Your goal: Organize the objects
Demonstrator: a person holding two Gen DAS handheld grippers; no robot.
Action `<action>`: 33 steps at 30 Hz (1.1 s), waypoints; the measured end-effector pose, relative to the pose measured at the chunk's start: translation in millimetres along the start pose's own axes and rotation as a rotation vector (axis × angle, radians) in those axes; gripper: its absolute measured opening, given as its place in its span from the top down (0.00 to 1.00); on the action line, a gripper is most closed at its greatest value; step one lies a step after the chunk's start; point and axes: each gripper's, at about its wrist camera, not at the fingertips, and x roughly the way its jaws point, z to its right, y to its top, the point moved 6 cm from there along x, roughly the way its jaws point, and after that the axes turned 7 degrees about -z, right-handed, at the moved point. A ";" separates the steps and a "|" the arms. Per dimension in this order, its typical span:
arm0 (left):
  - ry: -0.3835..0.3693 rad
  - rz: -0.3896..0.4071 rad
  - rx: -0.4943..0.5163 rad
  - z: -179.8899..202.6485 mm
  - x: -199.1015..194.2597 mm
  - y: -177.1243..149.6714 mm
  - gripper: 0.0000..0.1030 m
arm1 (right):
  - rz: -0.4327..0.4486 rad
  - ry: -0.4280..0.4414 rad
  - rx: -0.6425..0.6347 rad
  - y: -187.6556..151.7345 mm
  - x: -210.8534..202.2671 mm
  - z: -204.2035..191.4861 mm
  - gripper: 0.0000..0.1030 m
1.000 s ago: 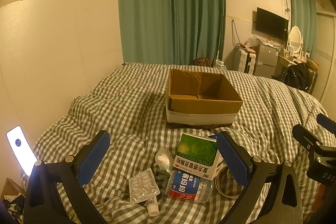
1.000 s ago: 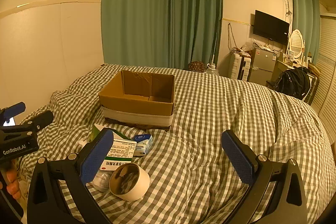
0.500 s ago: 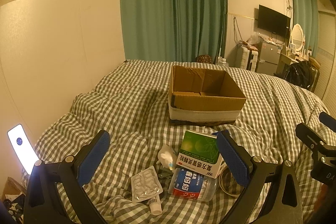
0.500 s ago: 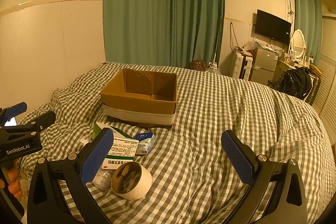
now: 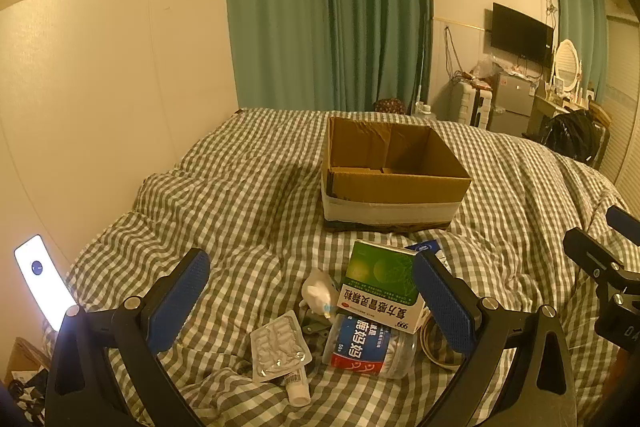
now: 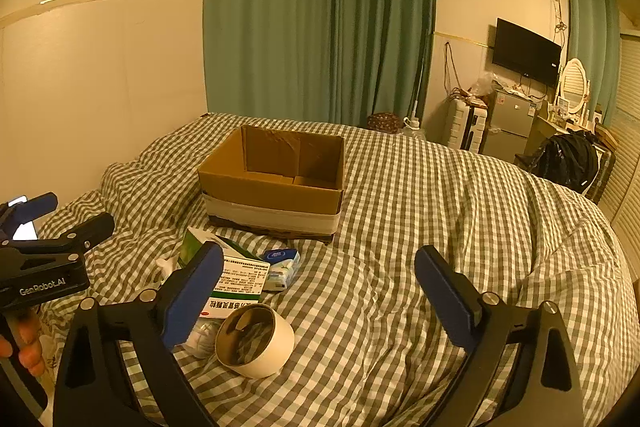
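Both cameras have eased slightly nearer the cardboard box (image 5: pixel 394 173), empty on the checked bedspread (image 6: pixel 420 227), while the left gripper (image 5: pixel 310 297) and right gripper (image 6: pixel 320 291) hover spread wide and empty; next, I judge, comes descending onto the green medicine carton (image 5: pixel 380 281) heaped just before it.

Green curtains (image 6: pixel 320 19) – TV (image 6: pixel 526 51), fridge (image 6: pixel 510 125)

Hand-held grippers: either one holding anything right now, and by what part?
Nothing held. Left hand-held gripper and right hand-held gripper are both open, above the bed.
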 end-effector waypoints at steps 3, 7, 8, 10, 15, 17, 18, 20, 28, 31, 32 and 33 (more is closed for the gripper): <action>0.000 -0.012 -0.001 -0.6 3.6 -1.8 0.00 | -0.008 0.003 -0.005 -0.8 2.9 -2.4 0.09; 0.000 -0.023 0.000 -2.4 8.6 -4.6 0.00 | -0.031 0.012 -0.007 -3.5 10.2 -4.2 0.12; 0.000 -0.028 0.001 -2.9 10.8 -5.6 0.00 | -0.041 0.015 -0.005 -4.9 13.2 -4.0 0.13; 0.003 -0.045 0.003 -5.1 16.1 -8.3 0.00 | -0.059 0.019 -0.002 -8.1 18.6 -3.0 0.13; 0.035 -0.146 -0.025 -17.9 40.6 -22.3 0.00 | -0.156 0.035 0.013 -22.1 46.9 -2.5 0.21; 0.042 -0.171 -0.025 -20.7 49.1 -28.8 0.00 | -0.193 0.038 0.015 -28.3 56.9 -2.3 0.25; 0.045 -0.186 -0.020 -21.5 53.8 -32.7 0.00 | -0.214 0.043 0.014 -31.7 62.1 -3.0 0.27; 0.047 -0.218 -0.004 -21.3 62.3 -42.5 0.00 | -0.243 0.060 0.015 -37.4 70.1 -5.7 0.30; 0.055 -0.365 0.046 -24.5 104.4 -81.0 0.03 | -0.372 0.111 -0.040 -62.2 101.2 -27.3 0.53; 0.040 -0.392 0.005 -36.1 114.5 -86.6 0.03 | -0.402 0.120 -0.043 -68.7 110.6 -29.4 0.64; 0.032 -0.398 -0.009 -39.8 116.8 -86.9 0.03 | -0.410 0.122 -0.047 -71.2 113.1 -30.2 0.70; 0.024 -0.401 -0.018 -42.9 118.6 -86.9 0.03 | -0.415 0.123 -0.052 -72.4 114.4 -30.7 0.75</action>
